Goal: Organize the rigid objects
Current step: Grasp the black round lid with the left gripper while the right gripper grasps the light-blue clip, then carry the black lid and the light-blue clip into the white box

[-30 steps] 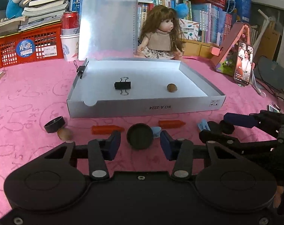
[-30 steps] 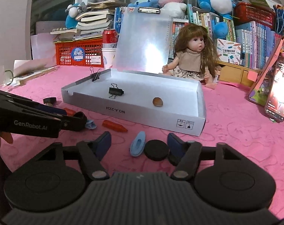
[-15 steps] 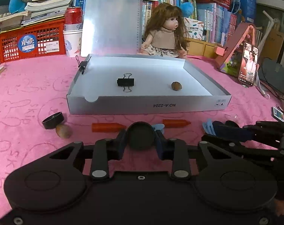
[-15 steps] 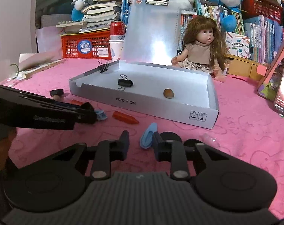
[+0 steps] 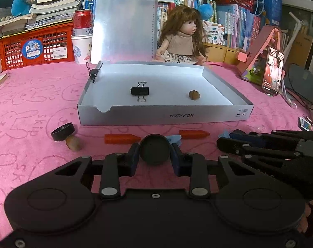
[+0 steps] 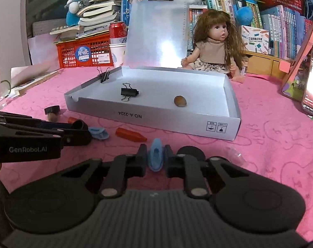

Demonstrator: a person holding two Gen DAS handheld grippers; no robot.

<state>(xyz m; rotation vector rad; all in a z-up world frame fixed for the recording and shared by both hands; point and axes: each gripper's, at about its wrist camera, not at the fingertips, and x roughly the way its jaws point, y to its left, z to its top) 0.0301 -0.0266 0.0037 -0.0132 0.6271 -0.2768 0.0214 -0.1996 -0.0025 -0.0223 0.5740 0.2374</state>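
Left wrist view. Pink cloth-covered worktop (image 5: 32, 107) printed with rabbit outlines; at 12 o'clock a wall of books, plush toys and a long-haired doll in a beige dress (image 5: 182, 41); at 10 o'clock a red plastic crate (image 5: 34, 47) with a red drinks can on a white paper cup (image 5: 82, 39) beside it; at 2 o'clock a lit phone on a pink stand (image 5: 273, 71). Centre: shallow grey cardboard box (image 5: 156, 117), lid upright, holding a black binder clip (image 5: 140, 91) and a brown nut (image 5: 194, 94) well apart; a second black clip (image 5: 94, 72) pinched on its left wall. In front of the box: two orange crayons (image 5: 121, 138), a black ring-shaped cap (image 5: 62, 131) touching another brown nut (image 5: 73, 143) at 9 o'clock. Left gripper (image 5: 155, 155) clamped on a black round disc (image 5: 155, 149).

Right wrist view. Same pink worktop, doll and crate behind; same box (image 6: 177, 122) with clip and nut inside. Right gripper (image 6: 155, 159), jaws just closed in, clamped on a small light-blue plastic shoe (image 6: 155, 157); another black round disc (image 6: 190, 152) just beside at 3 o'clock; a second blue shoe (image 6: 98, 133) and an orange crayon at 10 o'clock, near the left gripper's tips.
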